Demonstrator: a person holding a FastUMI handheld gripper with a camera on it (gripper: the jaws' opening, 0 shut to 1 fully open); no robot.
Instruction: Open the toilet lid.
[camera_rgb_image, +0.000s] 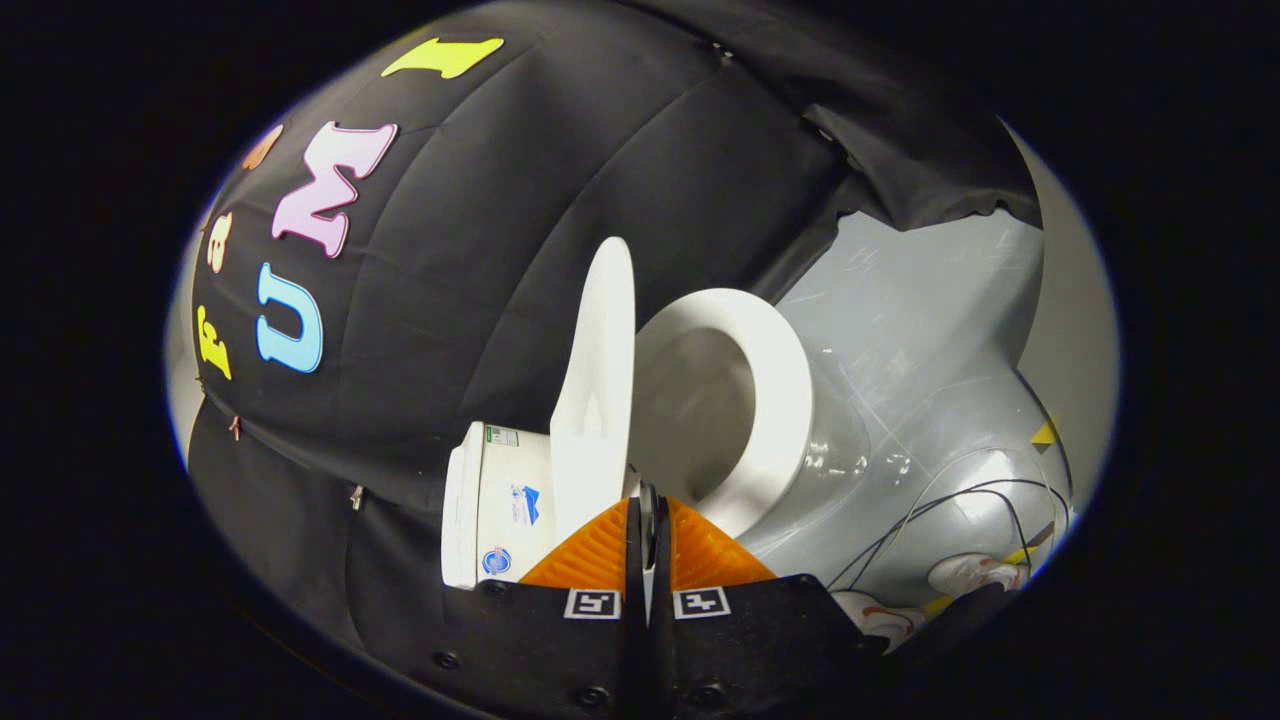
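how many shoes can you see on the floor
2: both on the grey floor beside the toilet bowl, one shoe by the cables, the other shoe nearer the shut gripper.

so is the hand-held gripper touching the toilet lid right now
Cannot tell: in the gripper view the hand-held gripper, fingers shut together, overlaps the raised toilet lid's lower edge, showing no clear contact or gap.
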